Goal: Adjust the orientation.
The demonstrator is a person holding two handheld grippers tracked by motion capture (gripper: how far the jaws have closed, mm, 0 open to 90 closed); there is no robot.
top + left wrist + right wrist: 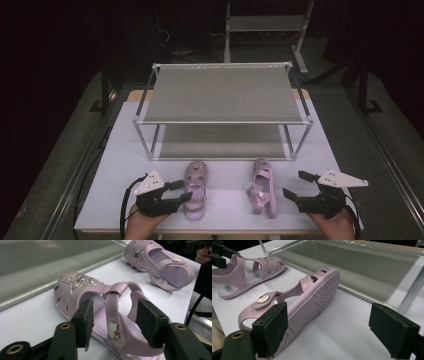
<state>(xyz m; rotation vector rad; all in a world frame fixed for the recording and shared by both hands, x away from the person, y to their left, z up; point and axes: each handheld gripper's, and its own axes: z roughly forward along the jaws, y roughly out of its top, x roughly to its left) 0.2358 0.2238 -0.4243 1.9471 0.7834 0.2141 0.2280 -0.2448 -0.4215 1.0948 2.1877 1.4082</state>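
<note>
Table: a white tabletop [125,165] on a wooden board whose edge shows at the far corners; it stands on grey carpet, with metal rails running along both sides.
Room: dark behind the table; a second light-coloured frame [265,22] and some cables on the floor are faintly visible at the back.
Rack: a two-tier shoe rack [222,92] with silver tubes and grey fabric shelves stands at the far middle of the table; both shelves are bare.
Left sandal: a pink sandal [194,192] lies sole-down near the front edge, toe toward the rack, with a glittery star on the toe and a small cat-face charm on the strap.
Right sandal: the matching pink sandal [263,187] lies tipped on its side, well apart from the first, its wavy sole facing the right gripper.
Left gripper: the left gripper [181,191] is held low at the front left, jaws wide apart and holding nothing; in the left gripper view the ankle strap stands between the pads [86,320], without clear contact.
Right gripper: the right gripper [295,185] sits at the front right, jaws spread wide and empty, just beside the tipped sandal's heel.
Hands: only the person's hands [142,225] show, cut off by the bottom edge.
Hard to make out: the back of the room is too dark to read.
</note>
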